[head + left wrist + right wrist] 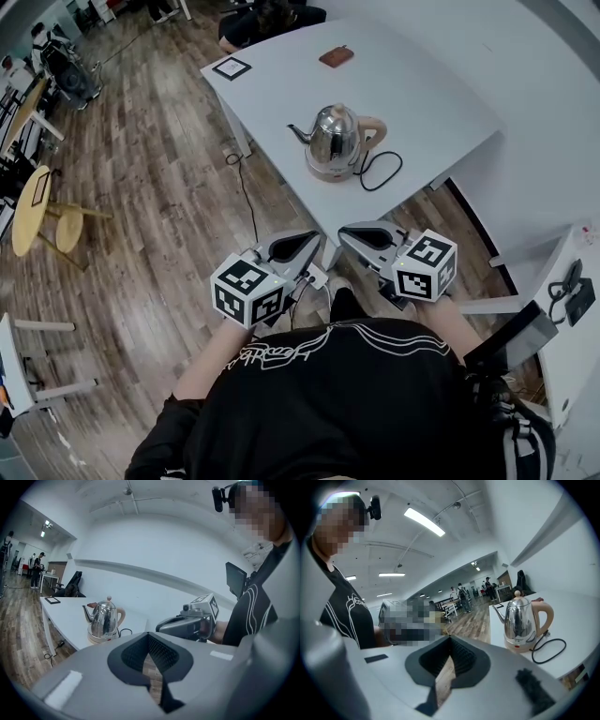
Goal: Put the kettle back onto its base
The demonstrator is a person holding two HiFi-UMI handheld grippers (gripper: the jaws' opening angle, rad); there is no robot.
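Note:
A steel kettle (335, 139) with a beige handle sits upright on its beige base (327, 174) near the front corner of the white table (441, 103); a black cord (380, 172) loops beside it. My left gripper (309, 239) and right gripper (349, 232) hang side by side just off that corner, short of the table, both shut and empty. The left gripper view has the kettle (104, 618) ahead to the left beyond my shut jaws, with the right gripper (187, 624) alongside. In the right gripper view the kettle (520, 619) stands ahead to the right.
A brown pouch (336, 56) and a black-and-white marker card (232, 67) lie at the table's far end. A round wooden table (33, 211) stands on the wood floor at left, a white cabinet (572, 319) at right. People stand far off (461, 595).

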